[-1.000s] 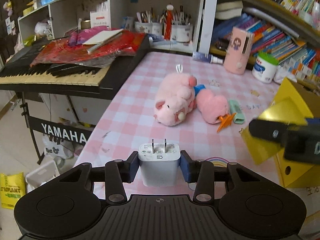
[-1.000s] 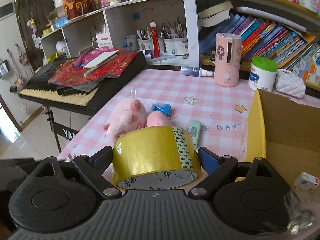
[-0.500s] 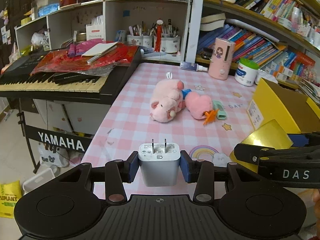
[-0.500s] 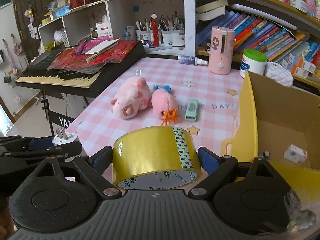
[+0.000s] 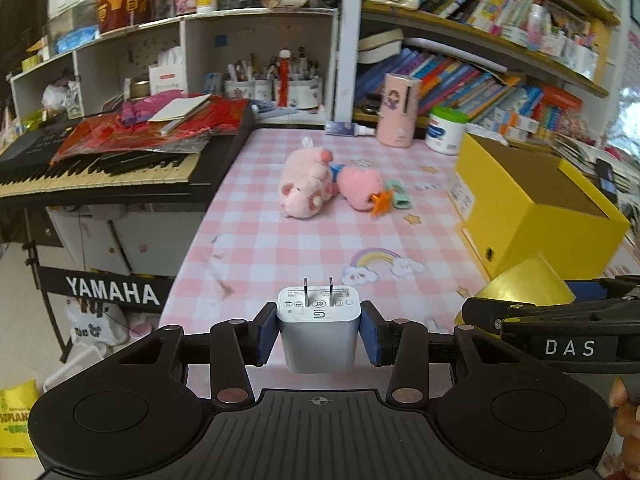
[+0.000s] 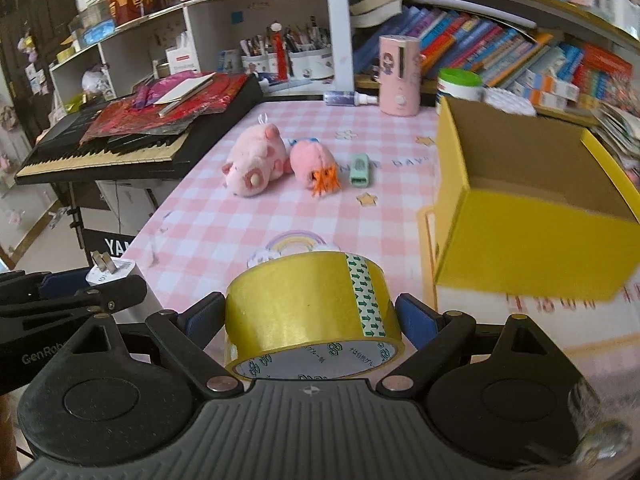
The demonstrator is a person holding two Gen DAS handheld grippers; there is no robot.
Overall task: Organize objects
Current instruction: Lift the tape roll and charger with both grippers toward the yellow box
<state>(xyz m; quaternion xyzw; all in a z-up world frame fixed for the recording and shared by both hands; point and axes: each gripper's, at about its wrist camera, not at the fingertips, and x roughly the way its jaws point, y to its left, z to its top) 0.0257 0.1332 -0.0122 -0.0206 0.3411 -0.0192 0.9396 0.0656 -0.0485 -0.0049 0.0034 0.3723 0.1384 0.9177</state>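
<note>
My left gripper (image 5: 319,330) is shut on a white wall charger (image 5: 319,326), prongs up, held above the near edge of the pink checked table (image 5: 280,240). My right gripper (image 6: 312,314) is shut on a yellow tape roll (image 6: 308,308), also above the near edge. The tape roll shows at the right of the left wrist view (image 5: 528,284). An open yellow cardboard box (image 6: 520,196) stands on the table's right side. A pink plush pig (image 6: 252,160), a pink plush heart with orange feet (image 6: 314,164) and a mint green correction tape (image 6: 360,164) lie mid-table.
A Yamaha keyboard (image 5: 112,168) covered with red wrapping stands left of the table. At the table's back are a pink dispenser (image 6: 400,76), a green-lidded tub (image 6: 458,84) and a small bottle (image 6: 348,98). Shelves of books and pen cups rise behind.
Both grippers have pulled back toward the table's near edge, each keeping its object. The box and plush toys now look farther away.
</note>
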